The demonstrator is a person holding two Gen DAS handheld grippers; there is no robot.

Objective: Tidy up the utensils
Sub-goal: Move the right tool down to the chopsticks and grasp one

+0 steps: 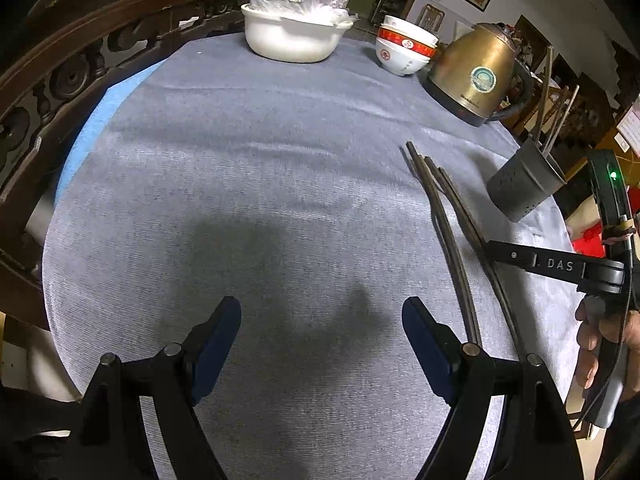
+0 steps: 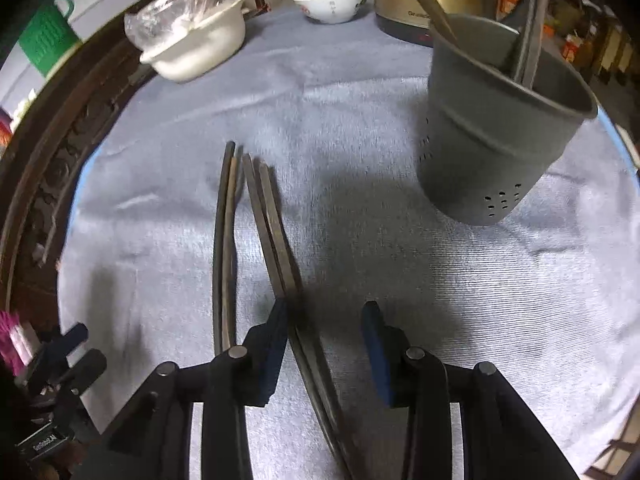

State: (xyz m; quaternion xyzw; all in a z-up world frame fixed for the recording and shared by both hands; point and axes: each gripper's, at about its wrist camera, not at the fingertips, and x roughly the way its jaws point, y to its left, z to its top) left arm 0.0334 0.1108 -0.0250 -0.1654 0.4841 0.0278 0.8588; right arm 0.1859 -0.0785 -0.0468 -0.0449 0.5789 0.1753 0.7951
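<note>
A grey cloth-covered table [image 1: 240,160] carries a brass kettle [image 1: 476,72] at its far edge. The perforated grey utensil holder [image 2: 500,132] near the right edge holds chopsticks. The right gripper [image 2: 326,344] straddles, unpinched, one loose chopstick pair [image 2: 280,236]; the left gripper [image 1: 322,332] is spread, empty.

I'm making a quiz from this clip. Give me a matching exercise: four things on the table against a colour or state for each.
Things:
1. kettle
2. utensil holder
3. stacked bowls
4. loose chopsticks

States:
a. lying flat on the cloth
b. white with a red band
c. brass-coloured
d. dark grey, with holes, chopsticks standing inside

Pairs: 1-c, 2-d, 3-b, 4-a
</note>
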